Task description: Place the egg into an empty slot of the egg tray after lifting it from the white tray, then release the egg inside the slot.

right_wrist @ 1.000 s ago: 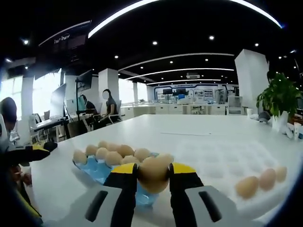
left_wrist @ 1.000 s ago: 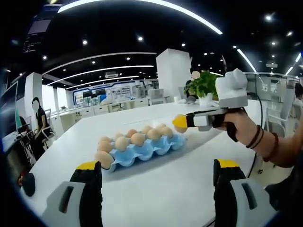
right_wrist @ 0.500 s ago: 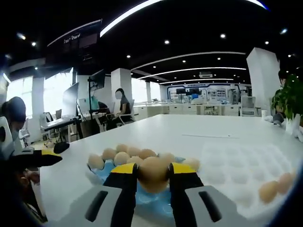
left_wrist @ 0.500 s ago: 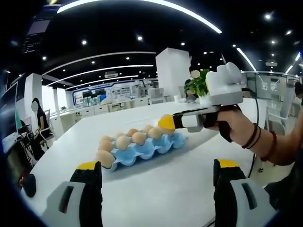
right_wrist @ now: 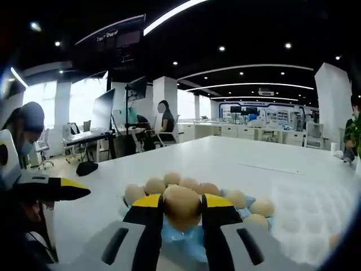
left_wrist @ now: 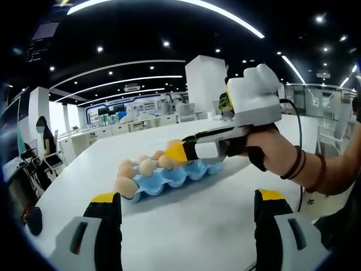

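Item: one brown egg (right_wrist: 181, 205), clamped between the yellow-tipped black jaws of the right gripper (right_wrist: 183, 208) and carried directly above the blue moulded egg tray (right_wrist: 189, 244) of brown eggs on the white table (right_wrist: 225, 164). The empty slot appears to lie straight below and slightly ahead of the jaws, so the coming move looks like a short descent. Left gripper (left_wrist: 186, 206): jaws spread wide, empty, near side of the table, well apart from the tray.

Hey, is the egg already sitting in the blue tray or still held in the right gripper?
Still held: the right gripper is shut on the egg, which hangs above the blue egg tray.
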The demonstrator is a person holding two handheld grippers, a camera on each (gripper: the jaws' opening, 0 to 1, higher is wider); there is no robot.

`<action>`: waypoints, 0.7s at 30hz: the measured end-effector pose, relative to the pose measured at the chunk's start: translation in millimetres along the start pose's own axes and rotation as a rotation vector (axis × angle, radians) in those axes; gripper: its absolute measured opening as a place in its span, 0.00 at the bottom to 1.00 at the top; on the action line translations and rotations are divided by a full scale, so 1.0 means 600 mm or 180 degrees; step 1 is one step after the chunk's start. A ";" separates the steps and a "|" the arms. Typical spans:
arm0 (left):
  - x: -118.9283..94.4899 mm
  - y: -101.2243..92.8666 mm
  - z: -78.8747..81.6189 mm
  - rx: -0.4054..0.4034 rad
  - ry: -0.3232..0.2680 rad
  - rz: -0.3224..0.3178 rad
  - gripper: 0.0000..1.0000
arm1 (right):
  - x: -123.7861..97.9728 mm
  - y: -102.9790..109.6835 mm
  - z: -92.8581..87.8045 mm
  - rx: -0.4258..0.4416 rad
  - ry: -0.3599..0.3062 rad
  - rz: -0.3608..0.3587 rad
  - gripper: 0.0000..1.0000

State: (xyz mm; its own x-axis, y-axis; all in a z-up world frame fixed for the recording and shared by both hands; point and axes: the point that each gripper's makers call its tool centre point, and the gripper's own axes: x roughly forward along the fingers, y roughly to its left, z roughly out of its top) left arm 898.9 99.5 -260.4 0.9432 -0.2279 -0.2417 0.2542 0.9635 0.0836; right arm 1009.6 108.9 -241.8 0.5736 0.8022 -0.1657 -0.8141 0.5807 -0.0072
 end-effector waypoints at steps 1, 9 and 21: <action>0.000 0.000 0.000 0.0001 0.0002 -0.0001 1.00 | 0.003 0.005 0.001 -0.0018 -0.0011 0.0031 0.27; 0.001 0.003 -0.004 -0.0005 0.0017 0.0009 1.00 | 0.031 0.041 -0.005 -0.0188 -0.0005 0.0223 0.27; 0.003 0.005 -0.010 -0.0015 0.0045 0.0006 1.00 | 0.054 0.058 -0.026 -0.0281 0.0075 0.0319 0.28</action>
State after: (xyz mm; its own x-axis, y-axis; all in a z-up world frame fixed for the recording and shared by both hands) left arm 899.9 102.8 -266.2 0.9406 -0.2242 -0.2551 0.2515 0.9646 0.0794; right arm 998.7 153.1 -262.7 0.4875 0.8515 -0.1930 -0.8727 0.4823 -0.0761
